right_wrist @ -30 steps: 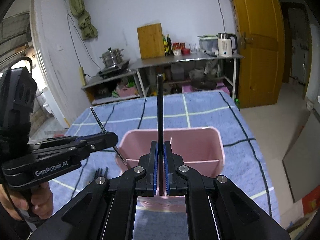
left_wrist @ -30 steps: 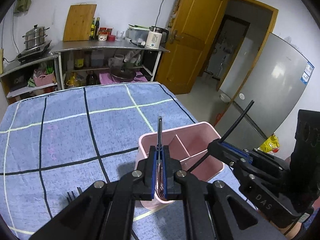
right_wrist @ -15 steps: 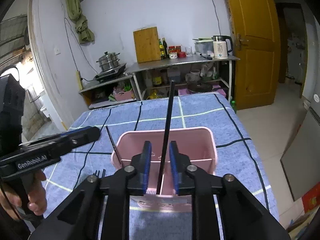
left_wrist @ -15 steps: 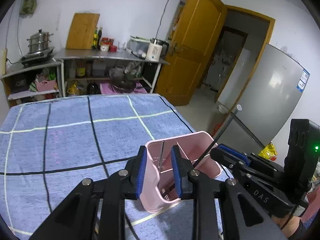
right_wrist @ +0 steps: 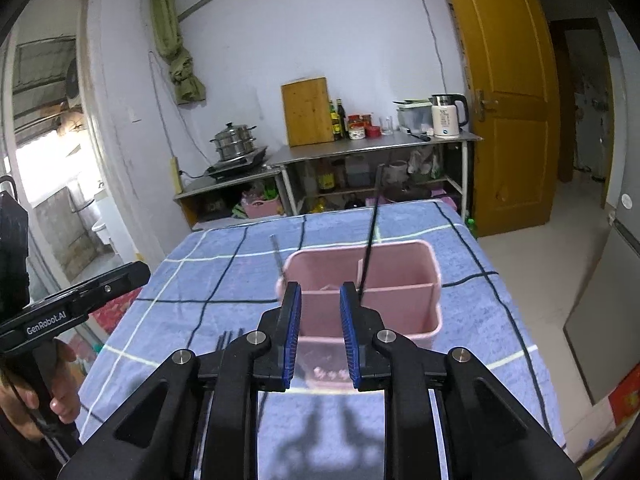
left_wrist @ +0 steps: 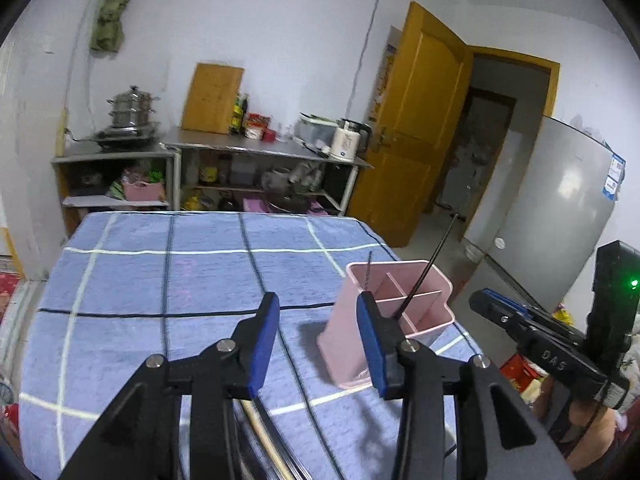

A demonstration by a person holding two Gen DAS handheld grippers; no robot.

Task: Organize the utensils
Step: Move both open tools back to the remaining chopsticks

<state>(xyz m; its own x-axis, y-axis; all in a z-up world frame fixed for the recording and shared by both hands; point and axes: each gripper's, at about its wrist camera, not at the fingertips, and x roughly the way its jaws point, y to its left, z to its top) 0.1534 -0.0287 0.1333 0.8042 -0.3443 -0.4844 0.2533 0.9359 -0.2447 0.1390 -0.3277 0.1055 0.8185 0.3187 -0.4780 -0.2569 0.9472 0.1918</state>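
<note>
A pink divided utensil holder stands on the blue checked cloth. Two black utensil handles stand in it: a long one leaning in the middle and a short one at its left end. My left gripper is open and empty, left of and above the holder. My right gripper is open and empty, just in front of the holder. A black fork lies on the cloth by the right gripper's left finger. More utensils lie under the left gripper.
The table carries the blue cloth. Behind it stand steel shelves with a kettle, bottles, a cutting board and a steamer pot. A yellow door and a grey fridge are at the right.
Both grippers opened and let go of their black utensils, which now stand in the pink holder. Both grippers drew back and up from the holder.
</note>
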